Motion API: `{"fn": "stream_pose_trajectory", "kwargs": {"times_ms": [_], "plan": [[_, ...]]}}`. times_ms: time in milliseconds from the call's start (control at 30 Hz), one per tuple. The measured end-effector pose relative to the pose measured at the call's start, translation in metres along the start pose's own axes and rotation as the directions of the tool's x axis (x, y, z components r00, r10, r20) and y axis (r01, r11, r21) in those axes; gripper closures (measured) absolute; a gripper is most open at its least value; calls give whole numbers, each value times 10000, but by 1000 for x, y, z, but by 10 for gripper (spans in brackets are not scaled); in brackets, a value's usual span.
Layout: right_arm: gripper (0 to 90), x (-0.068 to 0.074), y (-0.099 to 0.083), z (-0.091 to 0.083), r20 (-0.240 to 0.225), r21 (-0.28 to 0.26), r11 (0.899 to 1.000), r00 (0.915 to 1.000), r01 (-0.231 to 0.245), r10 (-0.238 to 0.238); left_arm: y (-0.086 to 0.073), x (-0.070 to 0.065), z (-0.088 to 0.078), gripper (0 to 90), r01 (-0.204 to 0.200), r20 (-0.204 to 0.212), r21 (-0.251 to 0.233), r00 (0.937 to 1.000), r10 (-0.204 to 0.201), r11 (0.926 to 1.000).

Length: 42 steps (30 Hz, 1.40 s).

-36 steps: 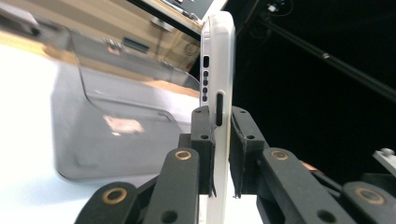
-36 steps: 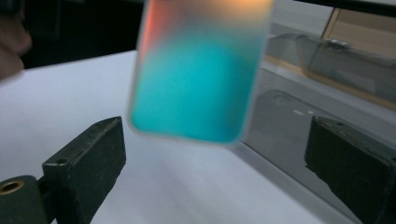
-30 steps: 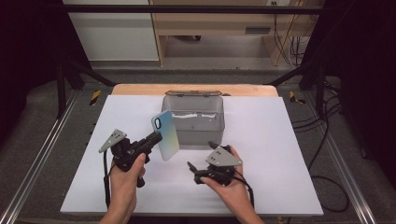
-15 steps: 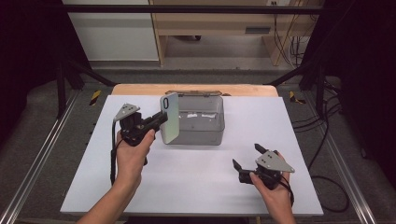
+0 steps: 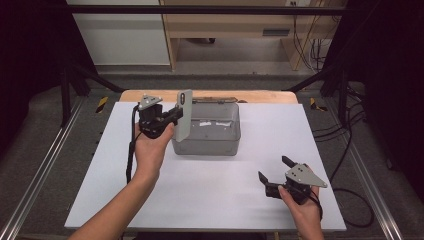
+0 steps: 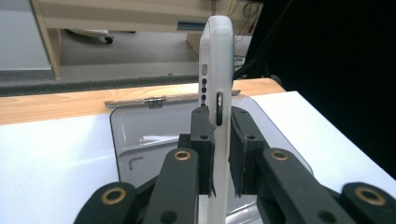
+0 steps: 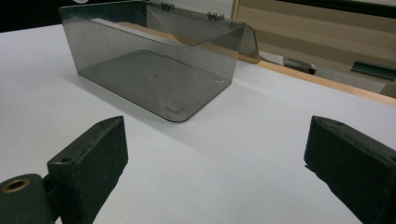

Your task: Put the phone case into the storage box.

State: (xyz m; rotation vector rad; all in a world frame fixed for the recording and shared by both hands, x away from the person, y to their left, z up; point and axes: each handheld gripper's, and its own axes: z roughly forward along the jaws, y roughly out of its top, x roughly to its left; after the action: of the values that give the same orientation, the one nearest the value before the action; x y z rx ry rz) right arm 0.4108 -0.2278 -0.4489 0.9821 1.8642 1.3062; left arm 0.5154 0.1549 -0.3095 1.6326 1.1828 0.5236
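High view first: we hold a white phone upright in the left tongs, its long axis vertical, at the near-left corner of a smoky clear box that sits on the white desk. From those tongs the box opening lies toward three o'clock, just beside the phone and below it. Our left hand is plainly the nearer one; the right tongs rest well apart at about five o'clock from the box, near the desk's front edge.

Left gripper view: we see the pads clenched on the phone's two flat faces, its buttoned edge turned toward us. Beyond it at twelve o'clock lies the box floor, bare except for a small dark mark we cannot identify; the hinged lid is folded back.

Right gripper view: the right tongs stand released and wide, nothing between them. At eleven o'clock, the box holds no object.
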Motion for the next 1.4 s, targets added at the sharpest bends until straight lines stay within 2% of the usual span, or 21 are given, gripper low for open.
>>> {"fn": "stream_pose_trajectory", "kwargs": {"times_ms": [200, 400, 667, 800, 933, 1100, 1233, 1400], "plan": [[69, 3, 0, 1, -4, 79, 9999, 9999, 132, -132, 9, 1, 11, 805, 218, -130, 246, 9997, -215, 9995], [67, 6, 0, 4, -61, 263, 9991, 9995, 327, -326, 13, 2, 21, 805, 149, -327, 467, 9994, -134, 9988], [67, 6, -1, 5, -46, 368, 9987, 9993, 366, -365, 9, 13, 34, 805, 619, -597, 816, 9966, -571, 9947], [67, 6, -1, 5, -64, 404, 9985, 9993, 375, -373, 6, 12, 41, 805, 799, -619, 946, 9953, -742, 9923], [67, 7, -1, 5, -94, 451, 9982, 9992, 390, -386, 1, 9, 50, 805, 818, -669, 1214, 9950, -741, 9892], [66, 8, -1, 5, -147, 484, 9980, 9991, 410, -403, -3, 9, 61, 805, 952, -781, 1270, 9933, -857, 9873], [65, 8, -1, 6, -185, 521, 9979, 9991, 392, -383, -6, 8, 67, 805, 1121, -909, 1260, 9907, -1010, 9857], [65, 9, -1, 7, -303, 533, 9979, 9990, 355, -340, -9, 11, 72, 805, 1518, -1198, 1198, 9832, -1375, 9811]]}}
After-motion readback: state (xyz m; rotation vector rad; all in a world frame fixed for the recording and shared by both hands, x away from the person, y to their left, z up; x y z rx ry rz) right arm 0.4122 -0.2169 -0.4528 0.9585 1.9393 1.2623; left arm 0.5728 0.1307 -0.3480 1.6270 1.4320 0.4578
